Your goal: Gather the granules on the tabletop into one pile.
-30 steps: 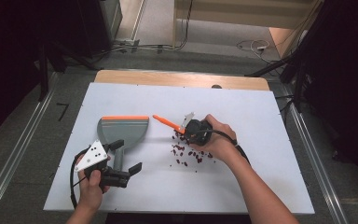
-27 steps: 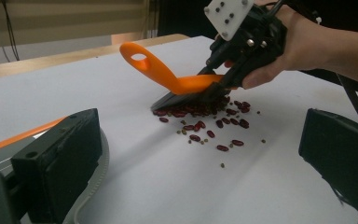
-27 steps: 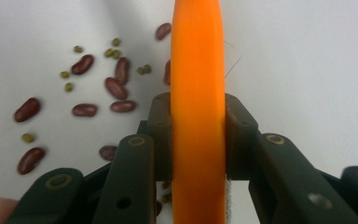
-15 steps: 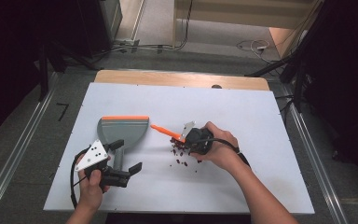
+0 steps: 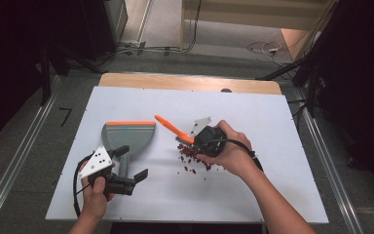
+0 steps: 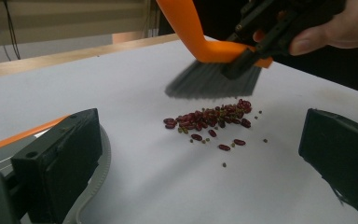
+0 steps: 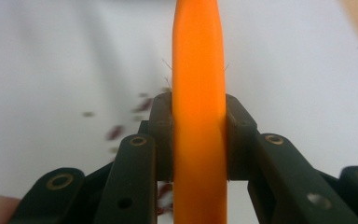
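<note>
White table (image 5: 272,185) with small pile of dark red beans (image 5: 192,158) near centre, a few greenish bits mixed in, some strays scattered toward the near edge. Right gripper (image 5: 200,139) clamped tight on orange brush (image 5: 173,129); jaws pressed against both sides of the orange handle (image 7: 199,140) in right gripper view, beans blurred on the table beneath. Brush lifted clear of the table, grey bristles (image 6: 209,81) hanging above the bean pile (image 6: 212,119) with a visible gap, not touching in left gripper view. Handle angled up and away toward the table's far left in high view. Right hand (image 5: 229,151) wrapped around gripper body, sitting right over the beans' right side. Grey dustpan (image 5: 126,139) with orange front strip lying flat on table left of the beans, well apart from pile, wide mouth facing far side, handle pointing toward near edge. Left gripper (image 5: 131,178) low at table near the dustpan handle, jaws spread wide, nothing between them; one jaw right beside the dustpan's curved grey rim (image 6: 95,177) in left gripper view, contact unclear. Left hand (image 5: 97,195) at near-left edge, cable looping beside it. Beans between the two grippers, nearer the right one.
</note>
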Demonstrator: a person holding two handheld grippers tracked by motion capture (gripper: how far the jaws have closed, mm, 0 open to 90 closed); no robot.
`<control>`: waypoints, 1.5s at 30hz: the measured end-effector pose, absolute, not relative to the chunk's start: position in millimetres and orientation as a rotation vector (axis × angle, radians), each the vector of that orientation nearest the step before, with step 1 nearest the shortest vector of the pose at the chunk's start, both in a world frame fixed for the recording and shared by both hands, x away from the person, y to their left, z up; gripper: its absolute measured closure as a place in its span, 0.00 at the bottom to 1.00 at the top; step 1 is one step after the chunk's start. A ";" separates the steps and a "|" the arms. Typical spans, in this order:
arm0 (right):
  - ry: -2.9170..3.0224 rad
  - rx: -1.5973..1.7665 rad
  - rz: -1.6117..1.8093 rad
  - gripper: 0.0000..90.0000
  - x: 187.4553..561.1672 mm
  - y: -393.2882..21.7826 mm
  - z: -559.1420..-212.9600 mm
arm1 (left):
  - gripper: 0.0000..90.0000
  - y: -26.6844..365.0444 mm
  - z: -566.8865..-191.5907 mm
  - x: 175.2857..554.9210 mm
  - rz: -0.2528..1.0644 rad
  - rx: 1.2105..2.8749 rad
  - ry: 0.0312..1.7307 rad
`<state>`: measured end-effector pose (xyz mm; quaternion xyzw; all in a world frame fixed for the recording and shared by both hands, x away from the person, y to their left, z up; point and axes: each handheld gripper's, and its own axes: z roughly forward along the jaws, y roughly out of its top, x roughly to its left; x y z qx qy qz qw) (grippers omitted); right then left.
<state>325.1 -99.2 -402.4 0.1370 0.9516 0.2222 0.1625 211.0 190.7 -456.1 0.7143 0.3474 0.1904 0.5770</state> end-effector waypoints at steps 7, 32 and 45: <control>2.921 0.467 0.619 0.76 301.6 -75.3 -411.9 | 0.00 190.9 -454.1 209.5 0.448 1.664 0.809; 2.949 0.749 0.674 0.76 357.5 -99.8 -443.5 | 0.00 190.2 -454.6 209.5 0.447 1.668 0.811; 2.916 0.629 0.673 0.76 373.2 -109.9 -441.6 | 0.00 191.0 -454.9 209.7 0.447 1.668 0.815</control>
